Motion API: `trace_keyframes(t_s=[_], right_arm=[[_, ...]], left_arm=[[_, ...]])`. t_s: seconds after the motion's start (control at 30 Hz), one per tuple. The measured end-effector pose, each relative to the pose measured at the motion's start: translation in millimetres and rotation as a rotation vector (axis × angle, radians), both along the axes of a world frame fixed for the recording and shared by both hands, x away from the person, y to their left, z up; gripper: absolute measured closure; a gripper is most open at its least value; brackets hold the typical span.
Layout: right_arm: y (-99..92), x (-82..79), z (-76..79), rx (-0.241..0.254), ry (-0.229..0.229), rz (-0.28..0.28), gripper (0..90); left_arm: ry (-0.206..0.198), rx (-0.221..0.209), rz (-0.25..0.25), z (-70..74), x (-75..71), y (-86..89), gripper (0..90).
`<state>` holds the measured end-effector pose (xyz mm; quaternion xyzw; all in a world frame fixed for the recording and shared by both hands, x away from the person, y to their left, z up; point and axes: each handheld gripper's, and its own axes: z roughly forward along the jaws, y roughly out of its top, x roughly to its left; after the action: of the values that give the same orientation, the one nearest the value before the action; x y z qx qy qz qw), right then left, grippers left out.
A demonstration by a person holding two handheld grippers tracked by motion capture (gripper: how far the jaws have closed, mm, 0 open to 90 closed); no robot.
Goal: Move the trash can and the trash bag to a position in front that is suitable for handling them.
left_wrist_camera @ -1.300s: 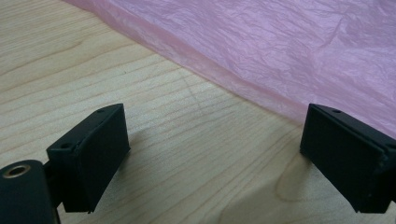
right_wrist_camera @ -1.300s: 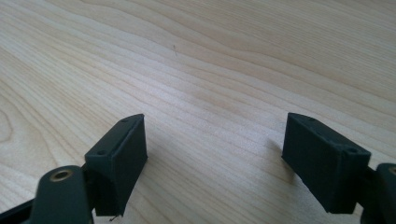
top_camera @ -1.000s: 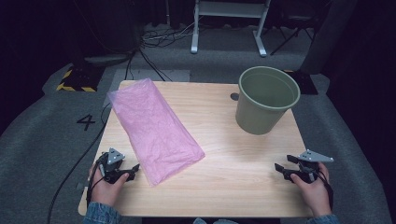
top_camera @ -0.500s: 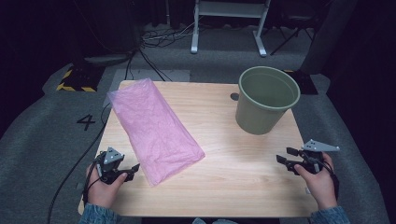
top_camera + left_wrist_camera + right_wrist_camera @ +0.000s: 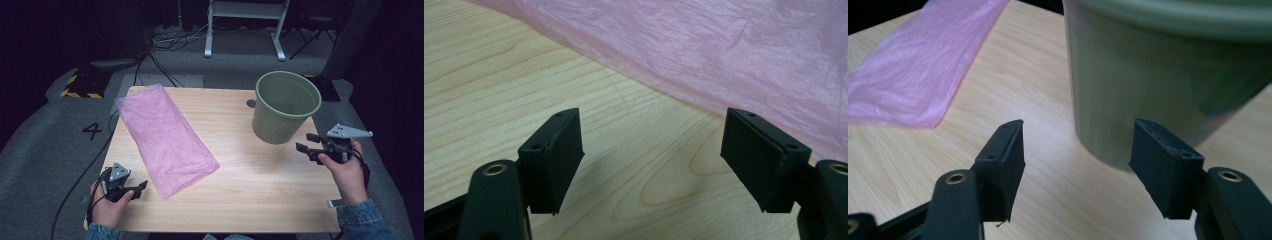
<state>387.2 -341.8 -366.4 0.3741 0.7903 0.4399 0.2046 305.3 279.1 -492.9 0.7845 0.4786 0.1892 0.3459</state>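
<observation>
With the pink bag (image 5: pixel 165 137) lying flat to the left of the green bin (image 5: pixel 286 106), the left gripper (image 5: pixel 141 186) waits spread and empty at its near corner, while the right gripper (image 5: pixel 303 142), jaws just narrowing around nothing, faces the bin, likely to steady it.

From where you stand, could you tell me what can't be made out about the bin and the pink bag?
- Green bin: its floor, high view, hidden by its own near wall.
- Same bin, right gripper view: rim cut off by the top edge.
- Pink plastic bag: which end is open, high view, too small; left gripper view cuts it off.
</observation>
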Motion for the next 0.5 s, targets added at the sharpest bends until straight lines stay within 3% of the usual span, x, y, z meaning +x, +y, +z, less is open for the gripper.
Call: trace_keyframes(t_s=[0.2,0.5], right_arm=[[13.3,16.9,27.6,-0.017,-0.032,0.027,39.0],[25.1,38.9,50.3,-0.017,-0.052,0.048,37.1]], left_arm=[[0.006,0.001,0.014,-3.3,-2.4,2.7,24.5],[0.006,-0.006,0.001,-5.3,-3.2,2.5,24.2]])
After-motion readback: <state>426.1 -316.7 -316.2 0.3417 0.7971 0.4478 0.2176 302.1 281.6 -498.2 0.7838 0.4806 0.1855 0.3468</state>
